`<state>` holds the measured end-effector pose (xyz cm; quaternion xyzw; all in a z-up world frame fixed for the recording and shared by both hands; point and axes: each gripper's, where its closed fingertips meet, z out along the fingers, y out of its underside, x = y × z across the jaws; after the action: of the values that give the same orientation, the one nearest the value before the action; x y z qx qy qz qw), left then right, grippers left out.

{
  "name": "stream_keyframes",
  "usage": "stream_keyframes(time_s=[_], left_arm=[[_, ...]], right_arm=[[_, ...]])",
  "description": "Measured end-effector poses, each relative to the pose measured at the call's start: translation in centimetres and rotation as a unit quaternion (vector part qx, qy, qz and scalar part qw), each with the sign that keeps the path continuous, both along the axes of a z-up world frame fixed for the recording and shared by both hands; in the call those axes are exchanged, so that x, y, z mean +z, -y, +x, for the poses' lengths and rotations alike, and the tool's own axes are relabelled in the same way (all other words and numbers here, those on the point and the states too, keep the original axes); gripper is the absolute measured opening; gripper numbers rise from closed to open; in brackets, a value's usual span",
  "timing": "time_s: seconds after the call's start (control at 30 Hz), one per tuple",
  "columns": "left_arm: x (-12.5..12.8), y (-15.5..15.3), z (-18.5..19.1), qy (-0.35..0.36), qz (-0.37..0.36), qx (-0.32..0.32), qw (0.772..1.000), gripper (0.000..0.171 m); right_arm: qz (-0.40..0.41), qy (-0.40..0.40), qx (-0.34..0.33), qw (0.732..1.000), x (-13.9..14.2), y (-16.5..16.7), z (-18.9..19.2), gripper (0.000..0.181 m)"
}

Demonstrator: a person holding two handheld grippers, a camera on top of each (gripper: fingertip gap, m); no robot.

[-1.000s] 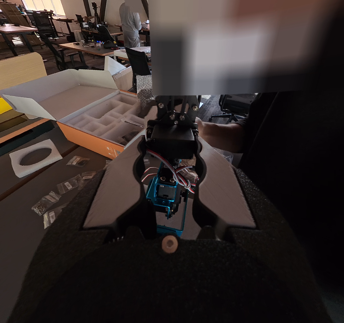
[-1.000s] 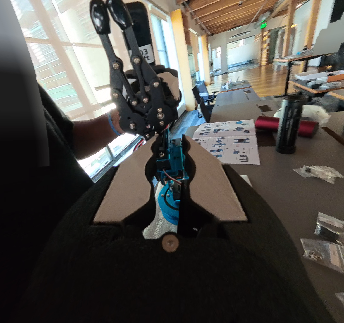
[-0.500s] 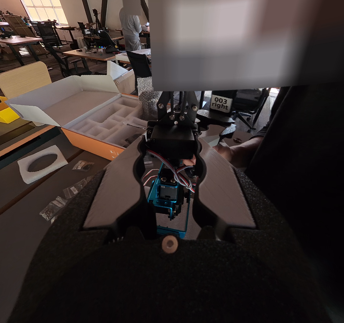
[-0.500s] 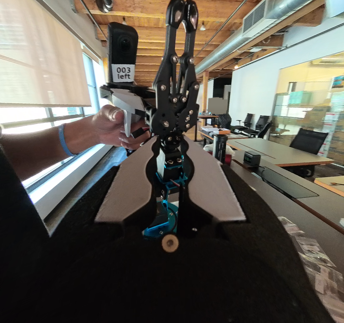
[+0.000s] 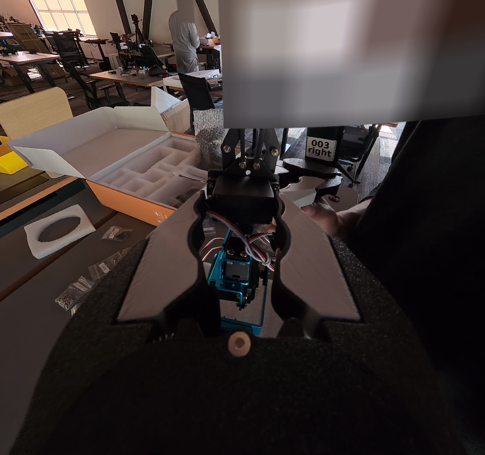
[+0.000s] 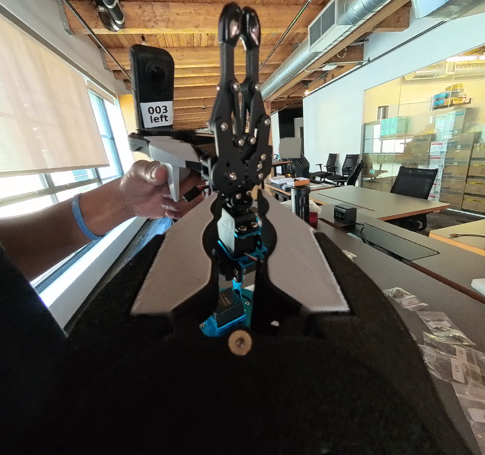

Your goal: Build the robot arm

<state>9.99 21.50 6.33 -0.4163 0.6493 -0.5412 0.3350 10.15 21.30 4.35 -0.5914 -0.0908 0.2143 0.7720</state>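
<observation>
Two hand-held claws on one small robot arm, seen from both wrist views. The left claw (image 5: 240, 206) is partly closed, its two grey fingers (image 5: 168, 258) flanking the black servo block of the small robot arm (image 5: 241, 201) and apparently pressing its sides; it is judged to be grasping the arm there. The right claw (image 6: 237, 206) is likewise narrowed about the arm lower down, at the servo above the blue bracket (image 6: 246, 256), and seems clenched on it, though the contact faces are hidden. The arm is upright between the claws, with its black pincer (image 6: 240, 27) at the top, tips together, and its round blue base (image 6: 223, 327) near the right camera. A hand (image 6: 147, 187) grips the left claw's handle. On the table (image 6: 393, 266) to the left lie an open orange-sided box (image 5: 126, 201) with a white foam insert, a foam piece (image 5: 36, 248) with an oval hole, and small clear bags (image 5: 105, 266); a black cylinder (image 6: 300, 201) stands farther off.
</observation>
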Motion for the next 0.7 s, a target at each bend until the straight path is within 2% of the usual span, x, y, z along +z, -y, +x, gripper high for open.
stream_keyframes(time_s=[0.03,0.17,0.3,0.37,0.63,0.7], left_arm=[[0.0,0.0,0.0,-0.001,-0.001,0.000,1.000,0.051],[0.1,-0.1,-0.1,-0.001,-0.005,-0.002,1.000,0.051],[0.1,0.0,-0.1,-0.006,-0.002,-0.006,1.000,0.051],[0.0,0.1,0.1,-0.008,-0.001,-0.008,1.000,0.051],[-0.2,0.6,0.8,-0.016,0.008,-0.016,1.000,0.051],[-0.2,0.6,1.0,-0.018,0.010,-0.015,1.000,0.051]], right_arm=[[0.002,0.006,0.006,1.000,0.0,0.1,-0.3,0.020],[0.002,0.021,0.019,1.000,-0.1,0.2,-0.8,0.022],[-0.017,-0.041,0.113,0.993,0.1,0.7,-1.1,0.031],[-0.026,-0.049,0.133,0.990,0.1,0.9,-0.9,0.032],[-0.059,-0.032,0.107,0.992,0.0,1.6,-0.5,0.040],[-0.066,-0.034,0.110,0.991,0.1,1.7,-0.7,0.048]])
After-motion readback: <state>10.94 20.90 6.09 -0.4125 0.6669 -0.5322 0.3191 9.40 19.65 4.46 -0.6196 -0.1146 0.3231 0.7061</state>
